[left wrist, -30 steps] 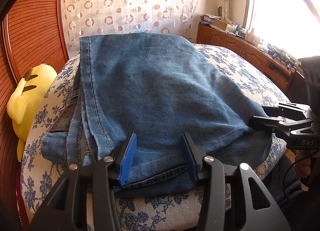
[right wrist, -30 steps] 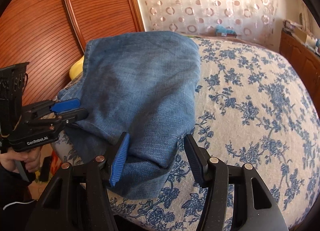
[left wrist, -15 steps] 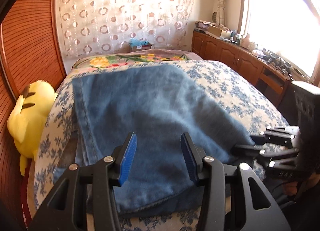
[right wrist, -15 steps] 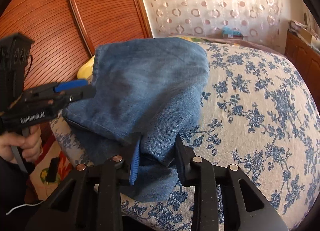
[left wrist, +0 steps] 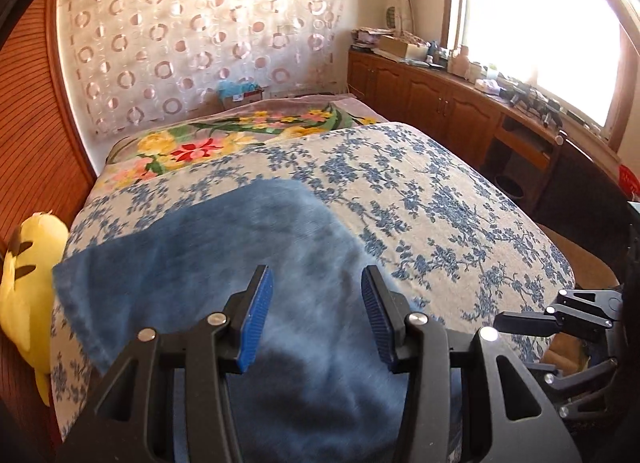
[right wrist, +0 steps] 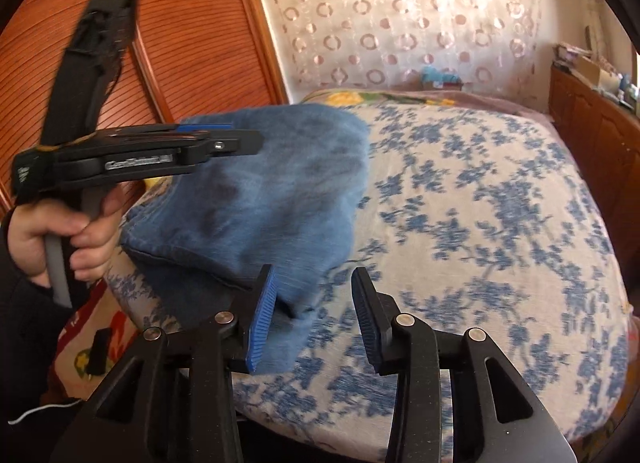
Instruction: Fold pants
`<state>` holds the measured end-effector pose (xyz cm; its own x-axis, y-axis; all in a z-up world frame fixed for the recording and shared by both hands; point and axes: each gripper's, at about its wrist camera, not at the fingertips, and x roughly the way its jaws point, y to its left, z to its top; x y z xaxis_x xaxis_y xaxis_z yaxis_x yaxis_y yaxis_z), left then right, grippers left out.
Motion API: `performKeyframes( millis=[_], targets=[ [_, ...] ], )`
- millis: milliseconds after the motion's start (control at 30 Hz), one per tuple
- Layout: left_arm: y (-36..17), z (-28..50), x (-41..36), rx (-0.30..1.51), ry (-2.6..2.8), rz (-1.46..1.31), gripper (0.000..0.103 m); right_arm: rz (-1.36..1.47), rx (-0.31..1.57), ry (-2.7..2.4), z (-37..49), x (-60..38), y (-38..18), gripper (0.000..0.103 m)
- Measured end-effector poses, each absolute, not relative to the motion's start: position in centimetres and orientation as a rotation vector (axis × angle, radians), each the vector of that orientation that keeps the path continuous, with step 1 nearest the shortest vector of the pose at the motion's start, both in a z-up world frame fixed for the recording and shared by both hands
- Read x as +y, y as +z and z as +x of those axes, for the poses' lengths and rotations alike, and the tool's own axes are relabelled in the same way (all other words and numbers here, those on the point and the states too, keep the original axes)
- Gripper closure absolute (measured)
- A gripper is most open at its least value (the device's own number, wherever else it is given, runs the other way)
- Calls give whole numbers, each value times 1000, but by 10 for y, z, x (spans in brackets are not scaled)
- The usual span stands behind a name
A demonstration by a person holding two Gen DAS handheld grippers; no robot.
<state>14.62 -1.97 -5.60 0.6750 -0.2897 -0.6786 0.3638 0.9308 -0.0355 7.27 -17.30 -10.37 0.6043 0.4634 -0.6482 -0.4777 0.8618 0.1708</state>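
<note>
Folded blue jeans [left wrist: 224, 255] lie on the near left part of the bed [left wrist: 440, 215] with its blue-flowered cover. My left gripper [left wrist: 316, 319] hovers above them, open, with nothing between its blue pads. In the right wrist view the jeans [right wrist: 280, 191] are blurred, and a hand holds the left gripper [right wrist: 256, 141] over their left side. My right gripper [right wrist: 314, 315] sits at the jeans' near corner and its jaws are opening. The corner lies against the left pad without being pinched. The right gripper [left wrist: 520, 319] also shows low at the bed's right edge.
A yellow plush toy [left wrist: 28, 275] lies at the bed's left edge by the ribbed wooden wardrobe [right wrist: 180, 43]. A flowered blanket [left wrist: 224, 139] covers the far end. Cluttered wooden cabinets [left wrist: 440, 103] run under the window on the right.
The left gripper rose and drew back from the jeans, still open. The right gripper closed on the jeans' near corner, then widened and released it.
</note>
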Motion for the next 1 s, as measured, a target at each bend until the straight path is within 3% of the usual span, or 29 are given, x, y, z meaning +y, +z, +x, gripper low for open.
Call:
performKeyframes(
  millis=[700, 767, 800, 867, 900, 1000],
  targets=[
    [-111, 248, -100, 952, -284, 291, 57, -15, 727, 439, 81, -220, -123, 62],
    [-114, 247, -103, 937, -274, 322, 64, -12, 729, 440, 82, -220, -124, 62],
    [-115, 246, -104, 921, -257, 359, 78, -11, 730, 441, 82, -220, -124, 62],
    [-117, 243, -104, 912, -263, 400, 85, -12, 730, 445, 83, -219, -125, 62],
    [-116, 244, -102, 911, -270, 404, 94, -14, 731, 447, 83, -218, -125, 62],
    [-110, 244, -90, 917, -296, 361, 101, -20, 736, 453, 85, -214, -126, 62]
  ],
)
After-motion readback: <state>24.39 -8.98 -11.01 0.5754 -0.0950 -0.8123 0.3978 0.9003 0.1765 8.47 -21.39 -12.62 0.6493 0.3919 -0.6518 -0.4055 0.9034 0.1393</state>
